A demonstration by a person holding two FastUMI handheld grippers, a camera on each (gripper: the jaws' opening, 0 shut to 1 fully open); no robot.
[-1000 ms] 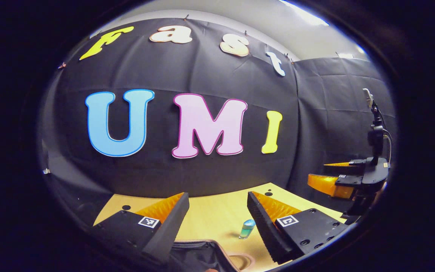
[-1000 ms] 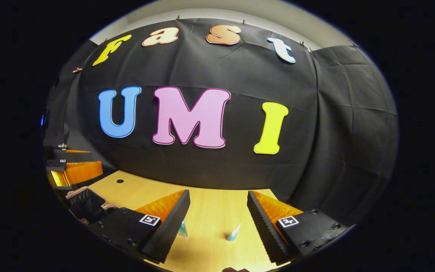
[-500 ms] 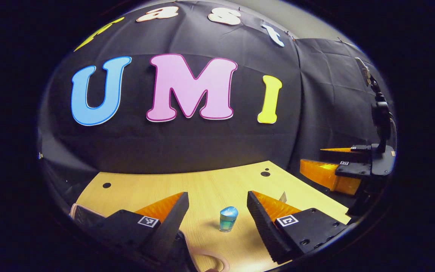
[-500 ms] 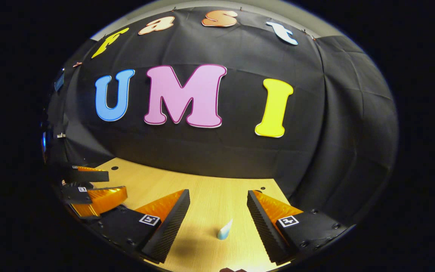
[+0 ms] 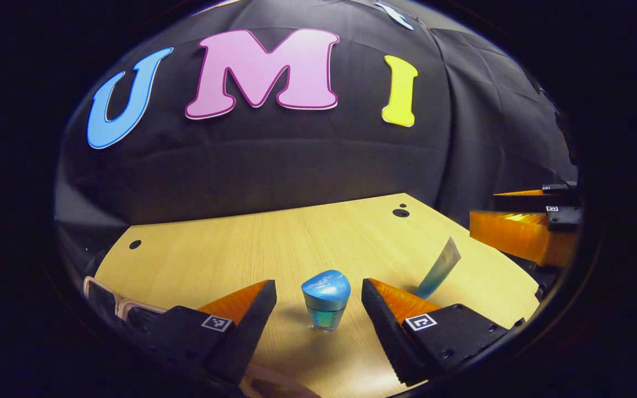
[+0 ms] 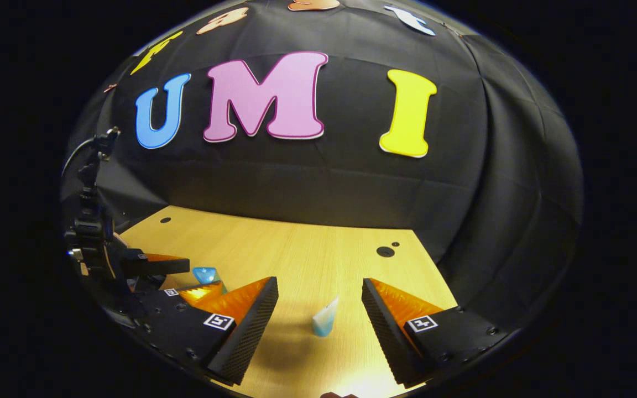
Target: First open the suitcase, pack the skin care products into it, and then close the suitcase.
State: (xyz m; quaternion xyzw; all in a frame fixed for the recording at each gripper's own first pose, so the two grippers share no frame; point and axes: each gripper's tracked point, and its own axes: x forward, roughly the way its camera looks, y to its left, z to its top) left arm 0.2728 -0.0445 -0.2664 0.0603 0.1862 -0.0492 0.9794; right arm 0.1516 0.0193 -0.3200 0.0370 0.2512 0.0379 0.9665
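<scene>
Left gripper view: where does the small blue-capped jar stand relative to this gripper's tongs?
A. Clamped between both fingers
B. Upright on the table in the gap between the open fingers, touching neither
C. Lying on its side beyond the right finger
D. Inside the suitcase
B: the blue-capped jar stands upright on the wooden table, in the gap of the left gripper's open tongs, clear of both fingers.

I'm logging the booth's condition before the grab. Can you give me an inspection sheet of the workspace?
Surface: wooden table, with dark round holes.
Job's things: blue-capped jar upright between the left hand-held gripper's fingers, untouched; blue tube standing ahead of the right hand-held gripper; suitcase edge at lower left.
Clutter: nothing seen.
Grippers: left hand-held gripper open; right hand-held gripper open.
Cables: one on the left hand-held gripper's mount.
Surroundings: black cloth wall.
</scene>
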